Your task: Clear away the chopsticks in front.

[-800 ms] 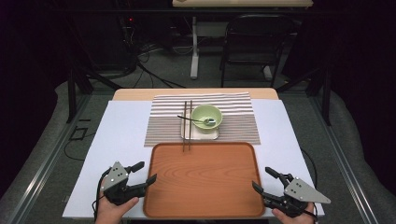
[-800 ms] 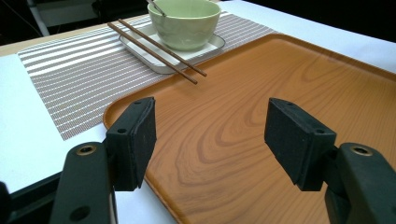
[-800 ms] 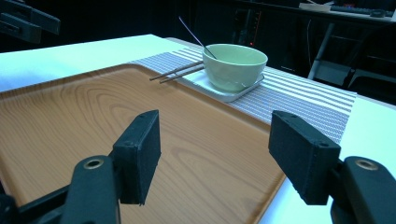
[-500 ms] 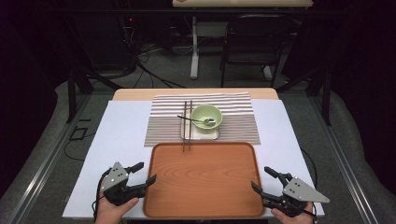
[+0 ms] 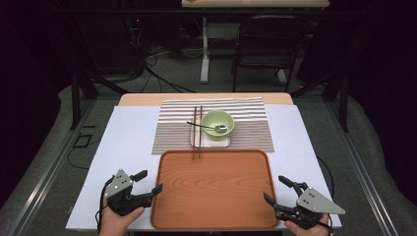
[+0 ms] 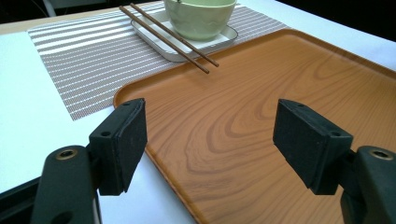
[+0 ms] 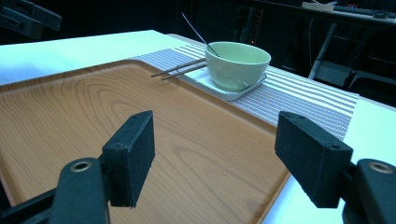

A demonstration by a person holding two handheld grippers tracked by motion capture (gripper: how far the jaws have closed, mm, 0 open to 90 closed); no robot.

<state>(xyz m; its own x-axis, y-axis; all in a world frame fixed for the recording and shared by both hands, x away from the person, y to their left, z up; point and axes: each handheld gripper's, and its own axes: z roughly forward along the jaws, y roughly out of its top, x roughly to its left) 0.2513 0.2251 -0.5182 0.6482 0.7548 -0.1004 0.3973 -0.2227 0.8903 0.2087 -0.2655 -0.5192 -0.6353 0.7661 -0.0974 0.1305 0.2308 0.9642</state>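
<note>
Opening stage: both grippers flank the wooden tray [image 5: 216, 189], lower centre of the high view, on the bench [image 5: 128, 132]. The left gripper [image 5: 147, 183] and right gripper [image 5: 275, 189] stand with jaws wide and empty, each astride a near tray corner. The next move probably calls for closing on the raised rim. The tray is bare, rounded-cornered, orange-brown; chopsticks [image 5: 197, 132] overhang its far edge.

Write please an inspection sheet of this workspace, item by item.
Surface: white table top, nothing spilled.
Job's things: brown wood-grain tray, nothing on it, between the tools.
Clutter: green bowl with metal spoon on white square plate, dark chopsticks beside the bowl, striped placemat underneath.
Grippers: left tool and right tool open, holding nothing.
Cables: black cable trails from each tool; floor cables behind.
Surroundings: dark metal chair.
</note>
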